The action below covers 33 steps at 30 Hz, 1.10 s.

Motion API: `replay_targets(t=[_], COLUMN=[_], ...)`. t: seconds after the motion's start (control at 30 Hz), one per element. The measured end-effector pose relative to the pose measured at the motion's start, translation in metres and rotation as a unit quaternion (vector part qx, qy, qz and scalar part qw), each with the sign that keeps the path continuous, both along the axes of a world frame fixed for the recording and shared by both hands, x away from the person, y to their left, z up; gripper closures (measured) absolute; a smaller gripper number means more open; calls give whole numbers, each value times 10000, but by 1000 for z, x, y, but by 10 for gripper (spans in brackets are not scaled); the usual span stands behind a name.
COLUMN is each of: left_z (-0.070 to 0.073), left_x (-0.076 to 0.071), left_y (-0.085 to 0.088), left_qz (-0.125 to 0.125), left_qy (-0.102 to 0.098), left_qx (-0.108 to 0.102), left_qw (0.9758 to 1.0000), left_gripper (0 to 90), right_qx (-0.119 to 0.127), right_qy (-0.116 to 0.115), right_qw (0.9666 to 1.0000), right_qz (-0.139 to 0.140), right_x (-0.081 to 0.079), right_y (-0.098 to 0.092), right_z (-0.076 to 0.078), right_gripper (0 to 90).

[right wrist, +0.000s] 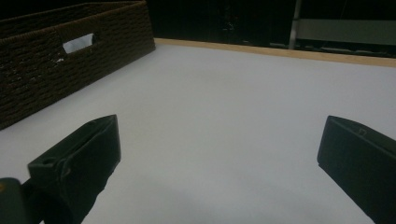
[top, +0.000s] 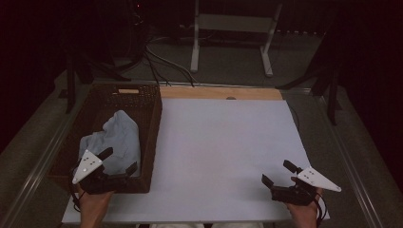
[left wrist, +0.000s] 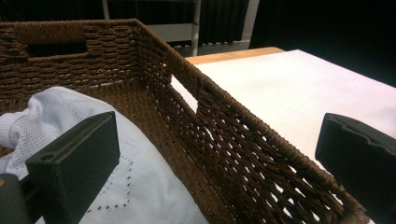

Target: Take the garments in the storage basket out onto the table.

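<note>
A dark brown woven basket (top: 153,124) stands at the table's left, with a crumpled pale blue-white cloth (top: 116,137) inside it. My left gripper (top: 118,160) hovers over the basket's near right corner, jaws wide open and empty. In the left gripper view one jaw sits above the cloth (left wrist: 135,186) and the other outside the basket wall (left wrist: 233,135). My right gripper (top: 280,172) rests low at the table's near right, open with nothing between its jaws. The right gripper view looks across the bare white surface (right wrist: 224,116) toward the basket (right wrist: 51,65).
A white sheet (top: 223,152) covers the table, with a wooden strip (top: 221,92) along the far edge. Beyond the table stand a white metal frame (top: 233,33) and dark cables (top: 157,61) on the floor. The room around is dark.
</note>
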<state>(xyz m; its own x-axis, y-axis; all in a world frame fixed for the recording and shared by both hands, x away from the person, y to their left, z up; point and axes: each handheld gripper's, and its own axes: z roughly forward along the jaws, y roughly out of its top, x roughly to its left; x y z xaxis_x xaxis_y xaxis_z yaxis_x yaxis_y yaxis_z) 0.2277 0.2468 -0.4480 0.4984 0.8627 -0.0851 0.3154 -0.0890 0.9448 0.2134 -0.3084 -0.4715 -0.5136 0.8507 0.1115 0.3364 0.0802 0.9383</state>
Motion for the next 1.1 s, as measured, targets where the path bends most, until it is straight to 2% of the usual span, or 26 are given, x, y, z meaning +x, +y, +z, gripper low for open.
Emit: replay_targets(t=[0.23,0.43,0.6,0.73,1.1], left_z=[-1,-1,-1,1,13], left_x=[-1,-2,-3,-4,-9], left_y=[2,1,2,0,1], left_qz=[-30,-26,-7,41,56], left_qy=[-69,-118,-129,-102,-109], left_qx=[-172,-87,-182,-55,25], left_qw=[9998,9999,9998,9999,9999], left_gripper=[14,14,14,13,13], right_qx=[12,7,-26,-44,-79], right_qy=[-62,-82,-82,-110,-100], right_qw=[10000,10000,10000,9999,9999], right_qz=[-19,-3,-22,-47,-78], right_x=[0,0,-1,-1,-2], right_y=[-1,0,0,0,1], right_z=[0,0,0,0,-1], right_gripper=[0,0,0,0,0])
